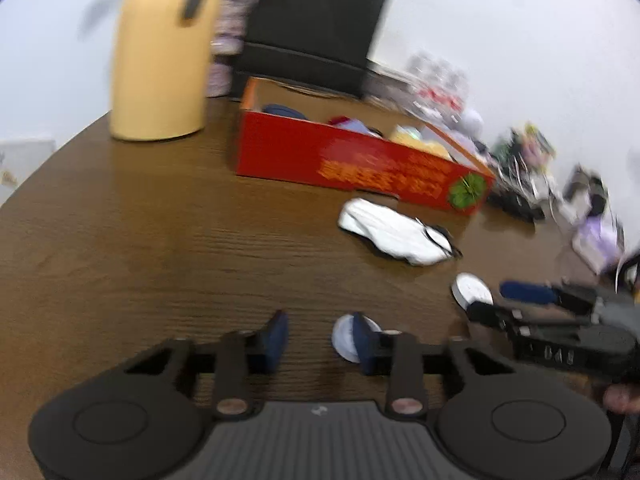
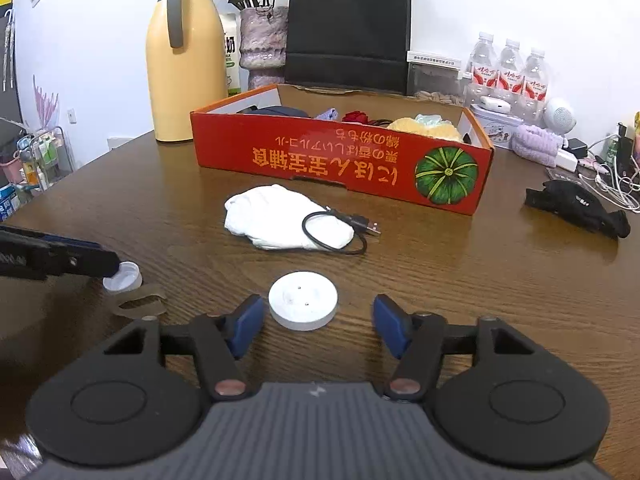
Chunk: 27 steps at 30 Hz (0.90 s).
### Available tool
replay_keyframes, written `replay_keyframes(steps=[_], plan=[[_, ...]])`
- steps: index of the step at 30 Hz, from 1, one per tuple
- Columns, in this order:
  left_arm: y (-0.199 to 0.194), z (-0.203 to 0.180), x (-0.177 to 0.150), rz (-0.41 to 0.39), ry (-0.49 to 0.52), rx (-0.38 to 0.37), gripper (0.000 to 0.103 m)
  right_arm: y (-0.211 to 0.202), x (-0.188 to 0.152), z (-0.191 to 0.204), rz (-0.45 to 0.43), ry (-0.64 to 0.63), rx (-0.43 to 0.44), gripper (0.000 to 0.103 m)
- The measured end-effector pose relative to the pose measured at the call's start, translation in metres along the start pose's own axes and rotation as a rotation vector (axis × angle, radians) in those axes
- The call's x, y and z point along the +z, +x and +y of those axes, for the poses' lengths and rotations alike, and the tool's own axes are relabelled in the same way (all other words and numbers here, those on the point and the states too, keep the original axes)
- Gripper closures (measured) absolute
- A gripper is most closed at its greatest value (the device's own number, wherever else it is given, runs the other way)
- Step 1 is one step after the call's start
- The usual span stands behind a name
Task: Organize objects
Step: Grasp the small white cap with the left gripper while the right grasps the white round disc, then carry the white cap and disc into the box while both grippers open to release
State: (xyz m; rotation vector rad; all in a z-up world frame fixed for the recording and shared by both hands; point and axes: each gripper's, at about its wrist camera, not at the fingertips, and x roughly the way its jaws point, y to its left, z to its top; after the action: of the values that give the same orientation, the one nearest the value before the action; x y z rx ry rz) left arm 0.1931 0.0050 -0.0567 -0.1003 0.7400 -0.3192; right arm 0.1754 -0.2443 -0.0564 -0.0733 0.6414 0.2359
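A red cardboard box point(image 2: 340, 160) holding several small items stands mid-table; it also shows in the left wrist view point(image 1: 360, 160). A white cloth point(image 2: 280, 220) with a black USB cable point(image 2: 340, 236) on it lies in front of the box. A white round puck point(image 2: 303, 300) lies just ahead of my open right gripper point(image 2: 318, 324), between its fingers. My left gripper point(image 1: 320, 340) is open, with a small white cap point(image 1: 346, 338) at its right finger. The cap point(image 2: 122, 276) and left gripper also show in the right wrist view. The left view is blurred.
A yellow thermos jug point(image 2: 184, 60), a vase point(image 2: 264, 40) and a black bag point(image 2: 348, 28) stand behind the box. Water bottles point(image 2: 508, 72), a black pouch point(image 2: 576, 204) and cables lie at the right. A metal opener point(image 2: 138, 300) lies by the cap.
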Motion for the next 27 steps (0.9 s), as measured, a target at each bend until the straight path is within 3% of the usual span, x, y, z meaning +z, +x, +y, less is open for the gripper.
replay_keyframes(steps=[1,3,6,9,16,19,22,27], plan=[[0.002,-0.008,0.002,0.014,0.04,0.035,0.094,0.002,0.001,0.0,0.01,0.003,0.01,0.051],[0.005,-0.017,0.006,0.044,0.067,0.068,0.1,0.005,0.002,0.002,0.013,-0.014,0.015,0.063],[0.0,-0.033,0.003,0.011,0.108,0.07,0.101,0.006,0.005,0.006,0.013,-0.026,0.024,0.064],[-0.012,-0.035,0.004,-0.045,0.075,0.043,0.101,0.004,0.005,0.003,-0.001,-0.01,0.028,0.065],[-0.037,-0.024,0.032,-0.173,0.053,0.07,0.101,-0.025,0.012,-0.019,-0.092,0.058,0.025,0.065],[-0.038,-0.015,0.06,-0.204,0.046,0.041,0.101,-0.033,0.027,-0.031,-0.128,0.079,0.046,0.065],[-0.03,-0.008,0.104,-0.24,0.03,-0.041,0.101,-0.04,0.055,-0.044,-0.176,0.052,0.059,0.065],[0.02,-0.011,0.189,-0.229,0.02,-0.1,0.101,-0.021,0.123,-0.072,-0.244,0.034,0.094,0.065]])
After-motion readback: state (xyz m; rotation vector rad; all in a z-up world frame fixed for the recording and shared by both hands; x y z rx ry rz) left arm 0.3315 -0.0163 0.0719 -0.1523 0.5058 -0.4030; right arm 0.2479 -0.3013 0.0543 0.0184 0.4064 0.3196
